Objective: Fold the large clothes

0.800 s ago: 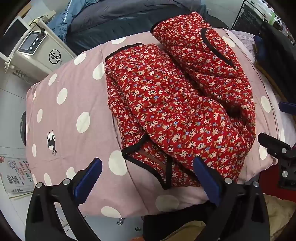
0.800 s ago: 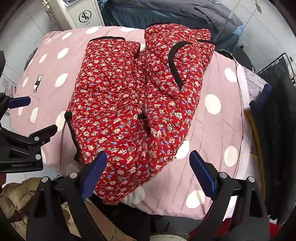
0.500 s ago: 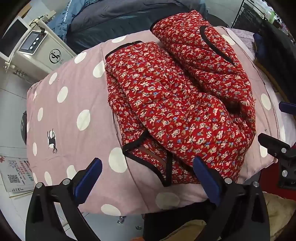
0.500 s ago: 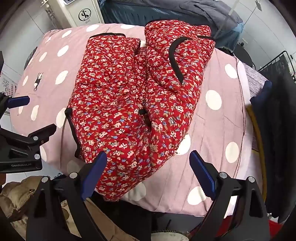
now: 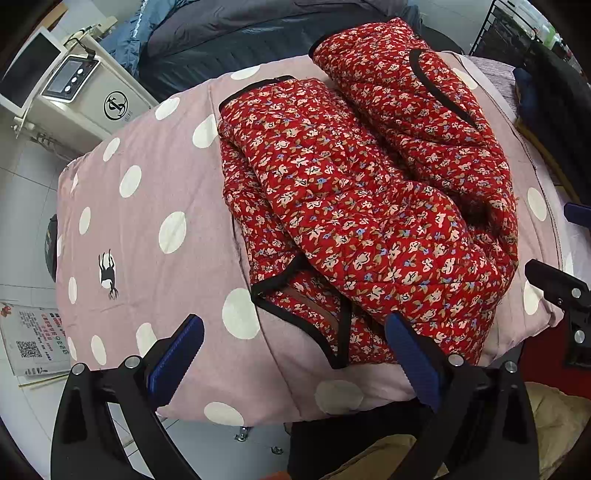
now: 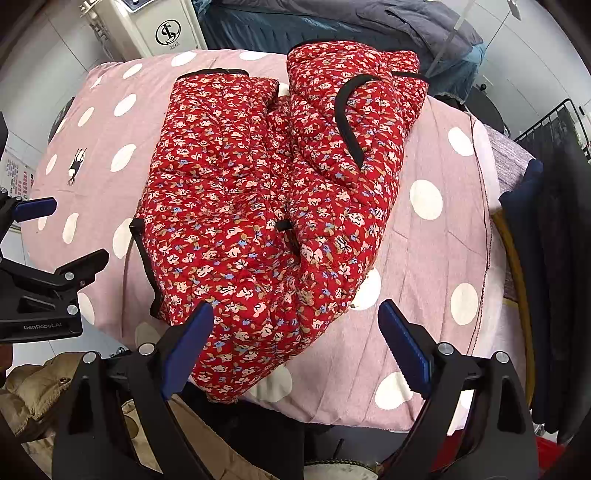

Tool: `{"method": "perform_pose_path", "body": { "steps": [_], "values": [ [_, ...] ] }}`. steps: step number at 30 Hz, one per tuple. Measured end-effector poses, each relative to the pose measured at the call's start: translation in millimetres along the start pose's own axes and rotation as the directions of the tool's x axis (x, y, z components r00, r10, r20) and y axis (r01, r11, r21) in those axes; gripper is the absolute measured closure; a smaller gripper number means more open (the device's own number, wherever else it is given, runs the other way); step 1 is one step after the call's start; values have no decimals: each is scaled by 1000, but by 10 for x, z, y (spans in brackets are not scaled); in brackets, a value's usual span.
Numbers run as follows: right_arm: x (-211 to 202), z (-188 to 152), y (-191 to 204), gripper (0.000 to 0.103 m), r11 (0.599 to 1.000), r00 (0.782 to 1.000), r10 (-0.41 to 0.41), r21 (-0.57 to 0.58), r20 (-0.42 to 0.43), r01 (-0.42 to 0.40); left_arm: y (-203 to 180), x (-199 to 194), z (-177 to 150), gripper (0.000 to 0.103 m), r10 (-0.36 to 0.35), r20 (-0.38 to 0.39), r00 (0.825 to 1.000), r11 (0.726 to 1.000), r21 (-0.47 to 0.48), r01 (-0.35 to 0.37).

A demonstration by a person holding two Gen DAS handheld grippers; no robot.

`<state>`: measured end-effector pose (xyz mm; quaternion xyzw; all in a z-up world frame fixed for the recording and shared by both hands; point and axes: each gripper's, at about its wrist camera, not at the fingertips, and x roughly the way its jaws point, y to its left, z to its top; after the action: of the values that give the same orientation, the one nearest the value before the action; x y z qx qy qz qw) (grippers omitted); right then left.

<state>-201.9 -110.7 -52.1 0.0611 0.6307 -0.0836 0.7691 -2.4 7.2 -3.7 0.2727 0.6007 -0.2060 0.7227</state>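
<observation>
A red quilted floral jacket point(image 5: 362, 206) with black trim lies folded lengthwise on a table under a pink polka-dot cover point(image 5: 147, 206). Its near end hangs slightly over the front edge in the right wrist view point(image 6: 258, 229). My left gripper point(image 5: 295, 354) is open and empty, held just off the front edge near the jacket's black-trimmed cuff point(image 5: 306, 314). My right gripper point(image 6: 295, 343) is open and empty, over the jacket's near end. Each gripper also shows at the edge of the other's view: the right one point(image 5: 561, 291) and the left one point(image 6: 48, 236).
A beige machine point(image 5: 81, 96) stands at the back left. Dark blue and grey bedding point(image 6: 332, 26) lies behind the table. Dark clothes on a rack point(image 6: 554, 236) hang to the right. A tan garment point(image 6: 33, 391) lies below the front edge. A leaflet point(image 5: 33, 339) lies on the floor.
Both grippers stay open and have drifted slightly; the jacket sits a little higher in both views. Nothing was taken hold of.
</observation>
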Motion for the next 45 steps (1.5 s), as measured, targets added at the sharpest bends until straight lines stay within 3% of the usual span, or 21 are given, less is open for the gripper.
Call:
{"method": "perform_pose_path", "body": {
  "steps": [45],
  "values": [
    [43, 28, 31, 14, 1000, 1000, 11, -4, -2, -11, 56, 36, -18, 6, 9, -13, 1000, 1000, -12, -9]
  ]
}}
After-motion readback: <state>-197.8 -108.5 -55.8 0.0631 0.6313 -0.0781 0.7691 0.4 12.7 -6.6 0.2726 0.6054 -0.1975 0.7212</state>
